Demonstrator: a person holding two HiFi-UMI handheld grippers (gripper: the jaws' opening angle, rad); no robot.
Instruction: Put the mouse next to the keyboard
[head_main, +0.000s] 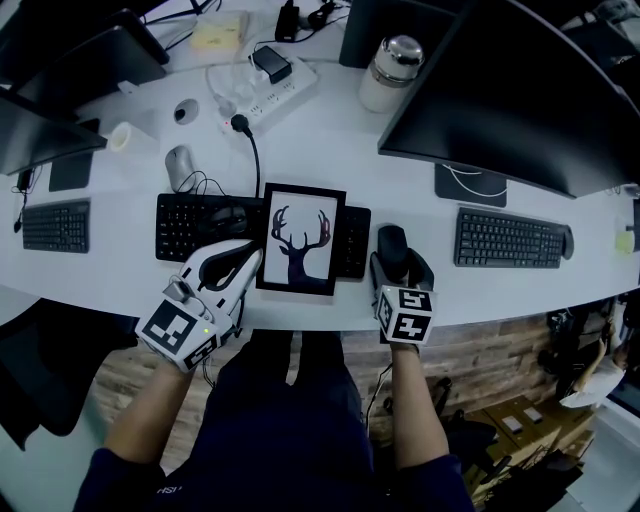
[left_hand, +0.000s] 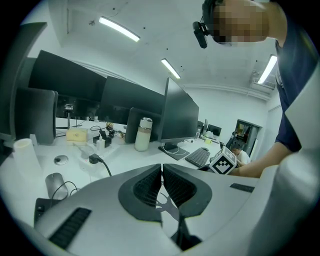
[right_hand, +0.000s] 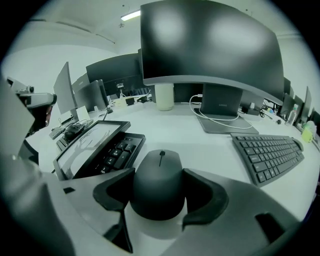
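A black mouse (head_main: 392, 243) (right_hand: 159, 182) rests on the white desk just right of the black keyboard (head_main: 190, 228) (right_hand: 117, 152). My right gripper (head_main: 400, 262) (right_hand: 159, 175) is shut on the mouse, its dark pads against both sides. A framed deer picture (head_main: 300, 240) (right_hand: 87, 142) lies across the keyboard's right half. By the frame's lower left corner, my left gripper (head_main: 250, 256) (left_hand: 162, 172) is shut with nothing between its pads.
A second wired black mouse (head_main: 228, 215) sits on the keyboard, a grey mouse (head_main: 178, 165) behind it. Another keyboard (head_main: 508, 240) (right_hand: 270, 152) lies to the right under a large monitor (head_main: 520, 90). A flask (head_main: 390, 70) and power strip (head_main: 270, 90) stand at the back.
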